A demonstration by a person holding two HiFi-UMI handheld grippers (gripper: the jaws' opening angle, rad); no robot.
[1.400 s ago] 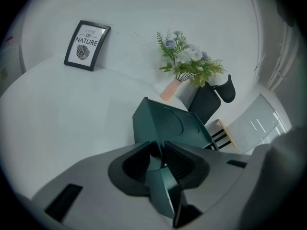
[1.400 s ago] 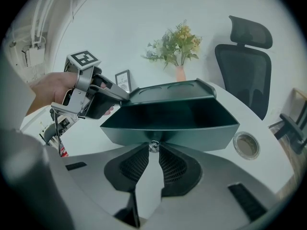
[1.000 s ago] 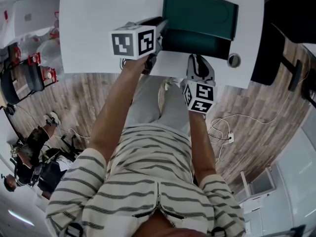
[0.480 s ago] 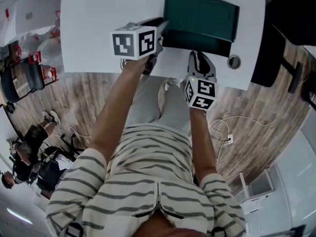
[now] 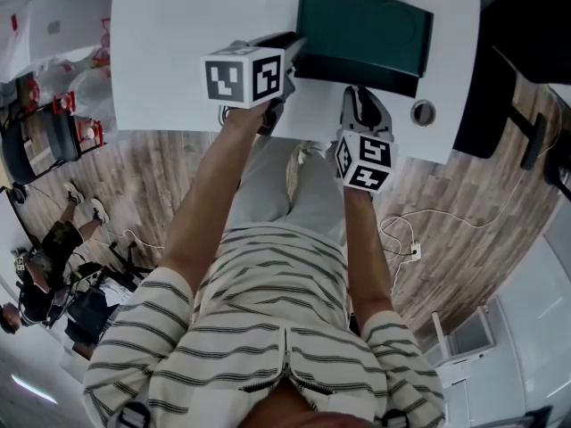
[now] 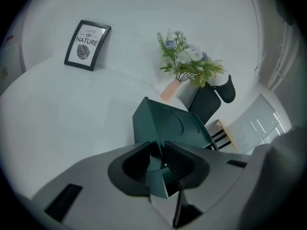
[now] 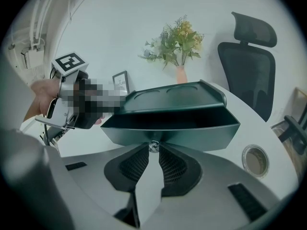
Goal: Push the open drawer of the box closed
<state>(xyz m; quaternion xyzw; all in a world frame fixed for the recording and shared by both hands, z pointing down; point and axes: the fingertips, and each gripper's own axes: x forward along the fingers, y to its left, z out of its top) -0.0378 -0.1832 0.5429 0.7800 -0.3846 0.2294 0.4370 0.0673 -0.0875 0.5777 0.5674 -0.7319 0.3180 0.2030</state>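
Observation:
A dark green box (image 5: 361,25) stands on the white table (image 5: 178,52), its drawer (image 5: 357,78) pulled out a little toward me. My left gripper (image 5: 293,50) is at the box's near left corner. In the left gripper view its jaws (image 6: 160,159) are closed over that corner edge of the box (image 6: 168,123). My right gripper (image 5: 359,94) points straight at the drawer front. In the right gripper view the drawer (image 7: 192,128) fills the middle, and its small metal knob (image 7: 153,146) sits pinched between the tips of the right gripper (image 7: 153,148).
A small round cup (image 5: 423,111) sits on the table right of the drawer, near the edge. A vase of flowers (image 6: 169,91) and a framed print (image 6: 87,45) stand at the table's far side. A black office chair (image 7: 249,66) stands beyond the table.
My right gripper has moved forward toward the box, and the drawer has slid partly in with it. The left gripper has stayed at the box's corner.

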